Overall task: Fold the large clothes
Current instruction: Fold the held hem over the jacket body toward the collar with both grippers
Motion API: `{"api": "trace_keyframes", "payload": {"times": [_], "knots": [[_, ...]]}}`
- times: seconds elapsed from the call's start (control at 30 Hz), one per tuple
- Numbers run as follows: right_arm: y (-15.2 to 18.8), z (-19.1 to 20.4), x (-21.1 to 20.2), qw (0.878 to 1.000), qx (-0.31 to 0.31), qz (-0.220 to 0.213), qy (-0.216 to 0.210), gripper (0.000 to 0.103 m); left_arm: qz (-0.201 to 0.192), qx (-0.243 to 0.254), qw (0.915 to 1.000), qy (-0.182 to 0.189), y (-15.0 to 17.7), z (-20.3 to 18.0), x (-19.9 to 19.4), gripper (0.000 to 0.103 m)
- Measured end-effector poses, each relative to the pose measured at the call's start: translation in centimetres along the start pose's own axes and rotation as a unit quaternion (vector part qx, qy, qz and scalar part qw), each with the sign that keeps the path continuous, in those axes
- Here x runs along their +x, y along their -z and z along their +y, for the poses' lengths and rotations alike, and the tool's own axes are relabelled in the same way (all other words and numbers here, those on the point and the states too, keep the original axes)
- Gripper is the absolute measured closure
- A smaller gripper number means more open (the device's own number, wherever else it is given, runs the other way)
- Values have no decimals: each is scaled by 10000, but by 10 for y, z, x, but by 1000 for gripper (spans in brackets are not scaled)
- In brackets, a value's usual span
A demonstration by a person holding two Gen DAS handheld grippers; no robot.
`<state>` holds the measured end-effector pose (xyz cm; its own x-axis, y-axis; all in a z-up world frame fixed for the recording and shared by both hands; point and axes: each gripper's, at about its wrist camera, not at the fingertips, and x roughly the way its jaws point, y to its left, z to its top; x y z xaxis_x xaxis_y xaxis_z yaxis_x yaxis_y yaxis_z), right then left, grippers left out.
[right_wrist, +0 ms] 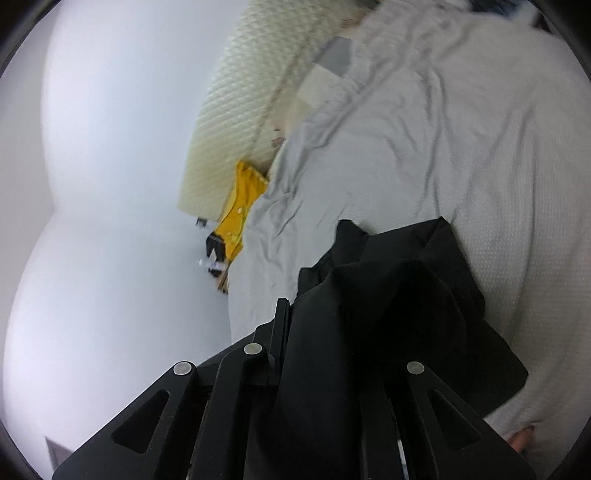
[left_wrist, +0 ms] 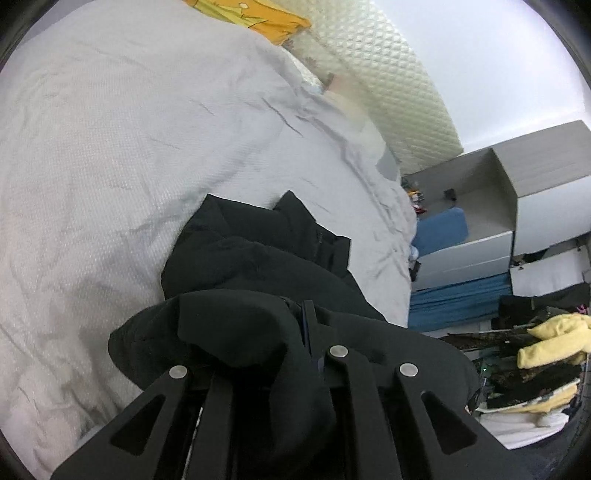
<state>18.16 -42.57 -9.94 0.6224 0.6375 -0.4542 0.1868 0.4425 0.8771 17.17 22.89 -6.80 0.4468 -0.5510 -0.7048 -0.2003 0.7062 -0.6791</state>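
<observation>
A black garment [left_wrist: 258, 258] hangs bunched above the grey bedspread [left_wrist: 110, 147], held up by both grippers. My left gripper [left_wrist: 295, 332] is shut on a fold of the black cloth, which drapes over its fingers and hides the tips. In the right wrist view the same black garment [right_wrist: 388, 295] drapes over my right gripper [right_wrist: 314, 332], which is shut on the cloth; its left finger [right_wrist: 281, 325] shows at the cloth's edge. The lower part of the garment trails toward the bedspread [right_wrist: 443, 147].
A quilted cream headboard [left_wrist: 388, 85] stands behind the bed. A yellow cloth [left_wrist: 258, 18] lies at the bed's far end, also in the right wrist view [right_wrist: 240, 206]. White drawers [left_wrist: 498, 221], blue fabric [left_wrist: 443, 302] and a clothes pile [left_wrist: 546, 350] stand beside the bed.
</observation>
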Motion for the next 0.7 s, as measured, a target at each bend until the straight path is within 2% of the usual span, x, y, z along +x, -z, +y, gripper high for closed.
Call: {"api": "trace_keyframes", "payload": {"times": [0.13,0.37,0.7], "knots": [[-19,-14,19,9994,223,-94,257,94,-25,-37,9999,-161,-15,-3,20,93],[-40,-18,54,9970,162,-153,735,95,-57,-117,9986,-505,-46,-4,59,91],[-69,-44,113,9898,304,-71,1387,97,246,-105,9958,-873,-86,8,134,90]]}}
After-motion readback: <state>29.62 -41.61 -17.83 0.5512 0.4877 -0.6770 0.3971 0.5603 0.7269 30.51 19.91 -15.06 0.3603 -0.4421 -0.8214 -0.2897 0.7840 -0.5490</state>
